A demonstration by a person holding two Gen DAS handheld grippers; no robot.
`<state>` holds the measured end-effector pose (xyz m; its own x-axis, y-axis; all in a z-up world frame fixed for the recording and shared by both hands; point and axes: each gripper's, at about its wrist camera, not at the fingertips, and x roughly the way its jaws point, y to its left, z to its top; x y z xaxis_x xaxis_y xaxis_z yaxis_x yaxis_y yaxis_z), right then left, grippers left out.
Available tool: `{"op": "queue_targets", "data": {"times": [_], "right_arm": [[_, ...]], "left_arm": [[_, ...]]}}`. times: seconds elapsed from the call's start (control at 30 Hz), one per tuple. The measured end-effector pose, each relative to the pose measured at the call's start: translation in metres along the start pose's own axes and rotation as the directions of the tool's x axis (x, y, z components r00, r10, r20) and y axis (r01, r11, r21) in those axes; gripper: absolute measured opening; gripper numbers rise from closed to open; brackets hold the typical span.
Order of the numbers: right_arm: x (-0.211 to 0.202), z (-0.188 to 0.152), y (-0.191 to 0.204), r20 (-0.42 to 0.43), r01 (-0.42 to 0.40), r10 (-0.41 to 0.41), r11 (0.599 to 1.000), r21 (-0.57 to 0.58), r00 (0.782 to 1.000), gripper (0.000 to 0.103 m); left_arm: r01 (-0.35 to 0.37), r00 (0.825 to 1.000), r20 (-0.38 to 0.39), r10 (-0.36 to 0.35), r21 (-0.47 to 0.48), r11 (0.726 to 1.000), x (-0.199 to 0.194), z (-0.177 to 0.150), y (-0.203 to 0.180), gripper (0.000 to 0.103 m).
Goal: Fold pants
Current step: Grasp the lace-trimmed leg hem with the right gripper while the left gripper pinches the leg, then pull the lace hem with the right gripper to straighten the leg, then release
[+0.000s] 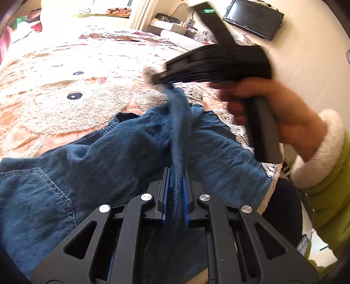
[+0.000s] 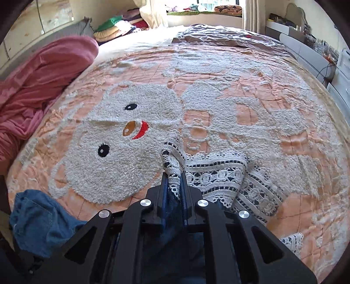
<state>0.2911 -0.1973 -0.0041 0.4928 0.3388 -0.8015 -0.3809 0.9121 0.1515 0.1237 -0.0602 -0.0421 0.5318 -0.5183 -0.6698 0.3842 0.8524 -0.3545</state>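
Blue denim pants [image 1: 91, 166] with white lace hems lie crumpled on the bed. My left gripper [image 1: 176, 185] is shut on a stretched ridge of denim. My right gripper [image 1: 156, 79], held in a hand with a green sleeve, is shut on the far end of that ridge, lifted above the bed. In the right wrist view my right gripper [image 2: 175, 185] is shut on the lace hem [image 2: 210, 174], which drapes to the right over the bedspread. A bunched part of the pants [image 2: 41, 220] lies at the lower left.
The bed carries a peach bedspread with a fluffy white bear pattern [image 2: 135, 135]. A pink blanket [image 2: 39, 87] is heaped at the left edge. Folded clothes [image 2: 118, 26] are stacked at the far side. Shelves [image 2: 306, 43] and a monitor [image 1: 253, 19] stand at the right.
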Motion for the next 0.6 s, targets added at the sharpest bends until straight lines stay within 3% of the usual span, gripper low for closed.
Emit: {"op": "queue_targets", "data": {"times": [0.17,0.33,0.6], "right_arm": [[-0.059,-0.021,-0.024,0.096,-0.062,0.054,0.995,0.078,0.994,0.009],[-0.106,-0.053,-0.059,0.158,-0.084,0.054,0.979,0.186,0.986,0.009],[-0.134,-0.132,-0.085,0.143,-0.13,0.087,0.937,0.325,0.986,0.009]], "left_arm": [[-0.02,1.0,0.005,0.02,0.027,0.999,-0.003,-0.001,-0.001,0.0],[-0.019,1.0,0.018,0.018,0.061,0.998,-0.011,-0.005,-0.006,0.0],[-0.02,0.999,0.034,0.016,0.109,0.994,-0.022,-0.008,-0.01,0.0]]}}
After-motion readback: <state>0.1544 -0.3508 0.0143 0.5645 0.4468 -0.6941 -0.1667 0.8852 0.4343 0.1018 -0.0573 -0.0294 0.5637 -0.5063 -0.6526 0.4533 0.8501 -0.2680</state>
